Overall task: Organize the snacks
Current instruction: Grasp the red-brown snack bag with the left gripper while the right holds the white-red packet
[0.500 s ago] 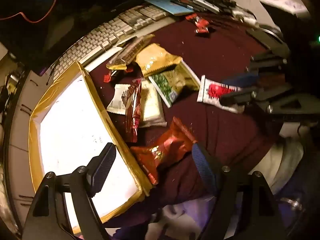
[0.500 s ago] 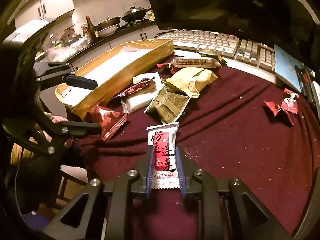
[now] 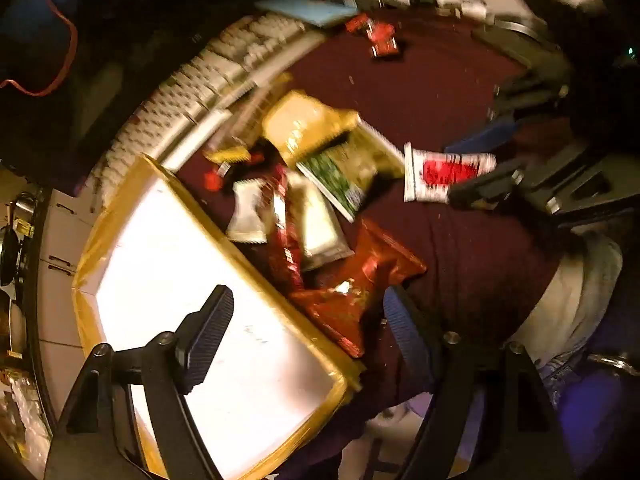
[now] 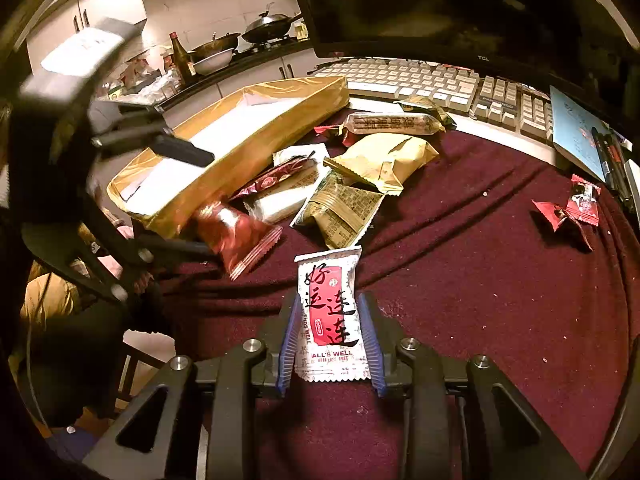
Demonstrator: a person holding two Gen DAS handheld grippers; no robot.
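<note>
My right gripper (image 4: 330,332) is shut on a white and red snack packet (image 4: 330,312), also seen in the left wrist view (image 3: 444,172), held low over the maroon cloth. My left gripper (image 3: 308,320) is open, straddling the gold box's rim, with a dark red foil packet (image 3: 356,280) between its fingers. It shows in the right wrist view as well (image 4: 236,236). The gold box (image 3: 120,224) has a white, empty floor. A pile of snack packets (image 4: 352,184) lies beside the box.
A beige keyboard (image 4: 420,80) and monitor stand behind the pile. Small red candy wrappers (image 4: 572,208) lie at the right. A blue notebook with pens (image 4: 580,128) is at the far right. Maroon cloth (image 4: 480,280) covers the table.
My left gripper has moved forward and tilted toward the dark red foil packet, which has shifted. My right gripper has lifted the white and red packet slightly.
</note>
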